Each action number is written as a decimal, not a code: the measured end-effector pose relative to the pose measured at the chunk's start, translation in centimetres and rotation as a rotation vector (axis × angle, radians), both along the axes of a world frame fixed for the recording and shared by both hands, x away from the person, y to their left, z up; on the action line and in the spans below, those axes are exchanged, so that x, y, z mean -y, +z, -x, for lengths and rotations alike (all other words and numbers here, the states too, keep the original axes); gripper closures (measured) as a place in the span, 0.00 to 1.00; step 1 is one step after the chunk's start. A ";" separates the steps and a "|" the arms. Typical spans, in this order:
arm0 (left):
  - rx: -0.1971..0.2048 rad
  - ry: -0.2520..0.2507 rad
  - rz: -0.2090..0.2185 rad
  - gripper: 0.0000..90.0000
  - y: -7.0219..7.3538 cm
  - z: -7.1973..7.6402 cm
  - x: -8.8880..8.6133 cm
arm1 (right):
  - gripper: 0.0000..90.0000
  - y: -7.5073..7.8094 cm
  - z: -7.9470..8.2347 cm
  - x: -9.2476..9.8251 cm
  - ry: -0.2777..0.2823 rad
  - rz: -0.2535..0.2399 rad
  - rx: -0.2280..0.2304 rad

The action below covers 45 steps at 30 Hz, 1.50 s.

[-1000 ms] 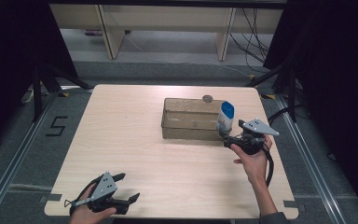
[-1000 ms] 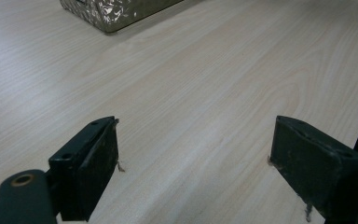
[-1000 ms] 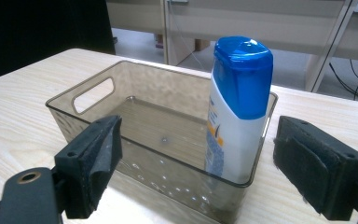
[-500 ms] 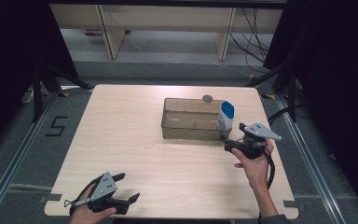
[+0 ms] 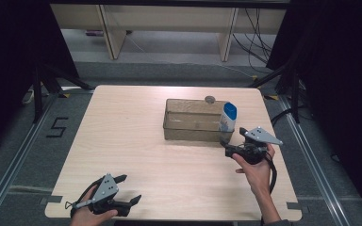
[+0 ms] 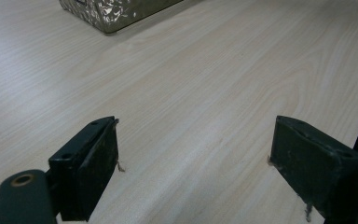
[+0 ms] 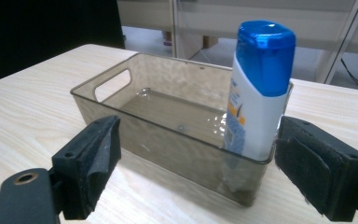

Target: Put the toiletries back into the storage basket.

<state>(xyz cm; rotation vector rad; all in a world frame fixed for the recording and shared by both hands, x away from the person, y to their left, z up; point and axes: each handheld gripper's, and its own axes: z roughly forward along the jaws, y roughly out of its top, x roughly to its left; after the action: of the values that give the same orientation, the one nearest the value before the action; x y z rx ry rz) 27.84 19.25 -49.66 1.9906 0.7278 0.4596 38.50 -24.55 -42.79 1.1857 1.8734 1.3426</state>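
Right gripper view: a white bottle [image 7: 260,100] with a blue cap [image 7: 265,55] stands upright inside the near corner of a clear smoky bin [image 7: 135,100], against its wall. The bin sits on the far right part of the wooden table [image 5: 122,141]. The right gripper [image 5: 231,143] is just beside the bin's near right corner, jaws spread wide and holding nothing. The left gripper [image 5: 129,190] lies at the near left edge of the table, well apart from the bin, jaws wide and empty.
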 end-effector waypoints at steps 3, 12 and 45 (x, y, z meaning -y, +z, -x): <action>-0.002 -0.004 0.002 0.16 0.0 0.0 -0.1 | 0.17 -0.1 0.1 -0.1 0.010 0.013 0.007; 0.006 0.003 0.012 0.16 0.1 0.0 0.0 | 0.17 -0.5 1.1 -0.7 0.040 0.014 0.000; 0.007 0.008 -0.004 0.16 0.1 0.0 -0.2 | 0.17 -1.2 3.5 -0.9 0.068 -0.006 -0.018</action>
<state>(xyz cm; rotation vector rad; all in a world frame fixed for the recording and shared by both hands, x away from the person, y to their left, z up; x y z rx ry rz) 27.86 19.41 -49.54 1.9889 0.7310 0.4731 34.98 -23.61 -44.00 1.1496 1.9396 1.3787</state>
